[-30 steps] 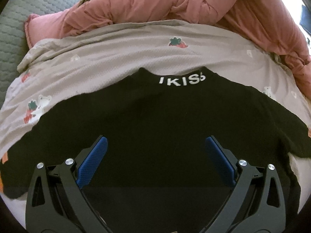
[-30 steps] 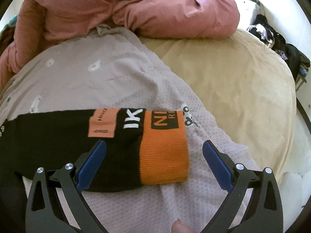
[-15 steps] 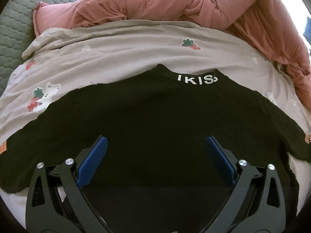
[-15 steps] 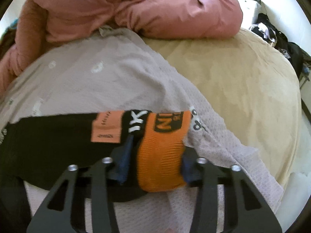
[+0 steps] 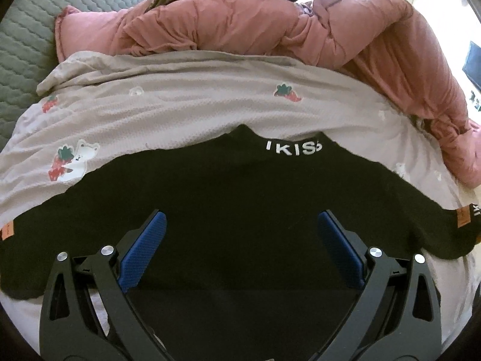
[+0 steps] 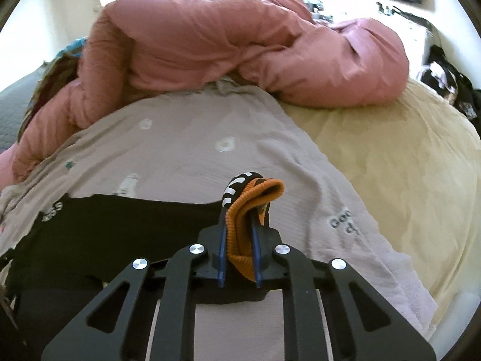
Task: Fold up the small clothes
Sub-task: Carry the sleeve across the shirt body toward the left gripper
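right claw (image 6: 239, 249) closing on orange cuff (image 6: 240, 210) — pads hidden | sweater (image 5: 240, 210) hem cut off

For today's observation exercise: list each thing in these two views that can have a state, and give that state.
Black sweater: spread flat on the grey sheet.
Orange cuff: bunched, lifted, pinched between jaws.
Right gripper: closing on the orange cuff.
Left gripper: open, empty, over the sweater.
Pink duvet: crumpled.
Grey sheet: spread, wrinkled.

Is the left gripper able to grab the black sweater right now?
Probably yes. The left gripper hangs open right over the black sweater, with nothing between its fingers and the cloth. The right gripper is closing on the orange cuff.
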Demonstrator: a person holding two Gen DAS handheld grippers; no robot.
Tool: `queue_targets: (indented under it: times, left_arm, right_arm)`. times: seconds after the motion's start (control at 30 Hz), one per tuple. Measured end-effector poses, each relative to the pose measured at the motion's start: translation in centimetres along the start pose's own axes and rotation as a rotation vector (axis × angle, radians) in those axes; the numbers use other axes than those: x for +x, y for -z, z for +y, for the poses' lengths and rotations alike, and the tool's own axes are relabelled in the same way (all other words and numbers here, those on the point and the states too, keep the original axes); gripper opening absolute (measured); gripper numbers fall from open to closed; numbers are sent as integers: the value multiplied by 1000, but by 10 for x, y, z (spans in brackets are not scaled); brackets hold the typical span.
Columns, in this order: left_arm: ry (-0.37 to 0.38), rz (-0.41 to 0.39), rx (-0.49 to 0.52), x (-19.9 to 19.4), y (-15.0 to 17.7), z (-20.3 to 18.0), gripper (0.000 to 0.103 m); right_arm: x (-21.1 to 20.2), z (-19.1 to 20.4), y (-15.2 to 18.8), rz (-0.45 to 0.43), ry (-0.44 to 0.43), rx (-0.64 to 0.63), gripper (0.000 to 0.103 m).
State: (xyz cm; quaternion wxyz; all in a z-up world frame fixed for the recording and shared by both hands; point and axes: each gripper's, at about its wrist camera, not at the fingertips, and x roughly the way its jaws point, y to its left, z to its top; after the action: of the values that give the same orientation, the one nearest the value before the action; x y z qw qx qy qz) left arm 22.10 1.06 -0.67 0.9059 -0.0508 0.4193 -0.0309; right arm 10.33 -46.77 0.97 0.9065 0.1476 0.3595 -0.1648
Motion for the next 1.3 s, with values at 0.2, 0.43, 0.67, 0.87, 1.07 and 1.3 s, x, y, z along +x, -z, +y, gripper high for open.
queue_targets:
  times: [0.2,0.43,0.67,0.87,1.07,1.3]
  left_arm:
    - [7,-3,-23,1,3,10,95]
    - [13,-4,-74,-5,0,28,95]
    - [8,2,-99,-12,1,44,95]
    - [1,-3,-144,-18,1,64,95]
    - [-1,-5,-204,-22,1,85,95]
    - [15,-8,-277,-25,2,110,95]
  right_arm:
    - [-24,44,-7,-54,-75,-59,11]
    - [-49,112,-11,-67,-205,-146,4]
    - [-57,180,-7,-47,-343,-194,4]
    - [-58,243,-2,-20,-462,-225,4]
    - [-56,298,10,26,-569,-251,4]
    - [-56,356,32,84,-682,-296,4]
